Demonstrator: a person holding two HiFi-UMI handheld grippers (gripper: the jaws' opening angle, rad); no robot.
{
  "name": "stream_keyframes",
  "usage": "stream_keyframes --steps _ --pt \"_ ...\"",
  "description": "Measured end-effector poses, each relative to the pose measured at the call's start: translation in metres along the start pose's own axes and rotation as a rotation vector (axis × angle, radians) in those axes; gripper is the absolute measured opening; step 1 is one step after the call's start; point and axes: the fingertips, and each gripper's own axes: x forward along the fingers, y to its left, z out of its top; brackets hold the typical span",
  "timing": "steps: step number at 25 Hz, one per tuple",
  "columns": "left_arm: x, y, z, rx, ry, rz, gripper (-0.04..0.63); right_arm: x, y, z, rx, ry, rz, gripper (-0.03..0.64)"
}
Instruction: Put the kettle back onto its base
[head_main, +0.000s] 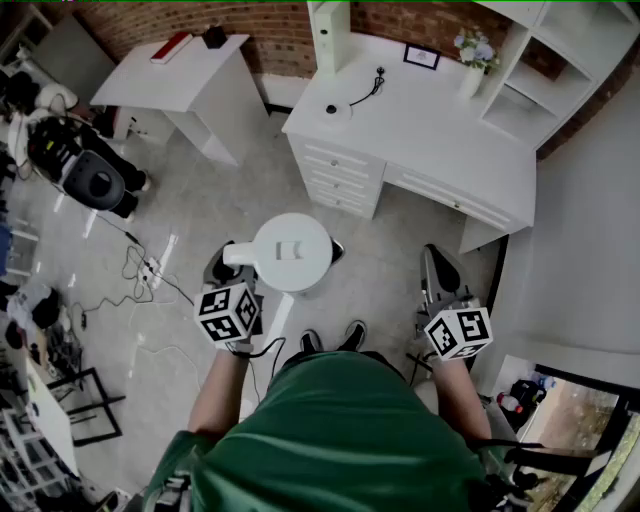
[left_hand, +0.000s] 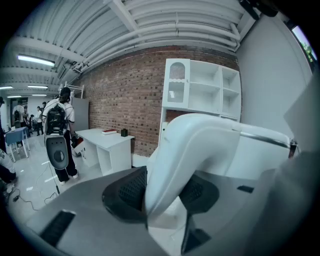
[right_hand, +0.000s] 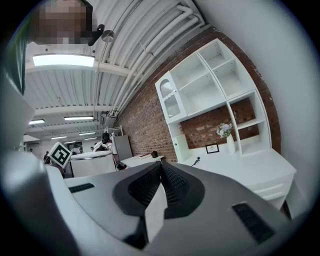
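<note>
In the head view a white kettle (head_main: 292, 252) hangs in the air above the floor, a good way short of the desk. My left gripper (head_main: 234, 266) is shut on its handle. The left gripper view shows that white handle (left_hand: 200, 145) pressed between the dark pads (left_hand: 127, 192). The round kettle base (head_main: 337, 110) lies on the white desk (head_main: 430, 130), with a black cord running to the back. My right gripper (head_main: 433, 265) is held to the right of the kettle. Its pads (right_hand: 172, 182) meet at the tip with nothing between them. The kettle (right_hand: 90, 162) shows at that view's left.
A vase of flowers (head_main: 473, 60) and a small picture frame (head_main: 421, 56) stand at the desk's back, under white shelves (head_main: 560, 60). A second white table (head_main: 170, 75) is at the far left. Cables (head_main: 140, 270) trail over the floor. A person with a backpack (left_hand: 59, 130) stands far off.
</note>
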Motion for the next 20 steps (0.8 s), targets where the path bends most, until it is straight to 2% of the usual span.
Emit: stream_keyframes --steps 4,8,16,20 --pt "0.001 0.018 0.014 -0.036 -0.045 0.007 0.179 0.008 0.015 0.008 -0.021 -0.036 -0.009 0.021" --pt "-0.004 0.042 0.010 -0.084 -0.041 0.022 0.179 0.012 0.030 0.005 -0.037 -0.036 -0.014 0.021" --pt "-0.019 0.070 0.002 -0.096 -0.031 0.038 0.179 0.013 0.052 0.006 -0.054 -0.043 -0.016 0.021" --pt "-0.020 0.073 0.003 -0.093 -0.033 0.052 0.179 0.016 0.054 0.010 -0.101 -0.050 -0.005 0.021"
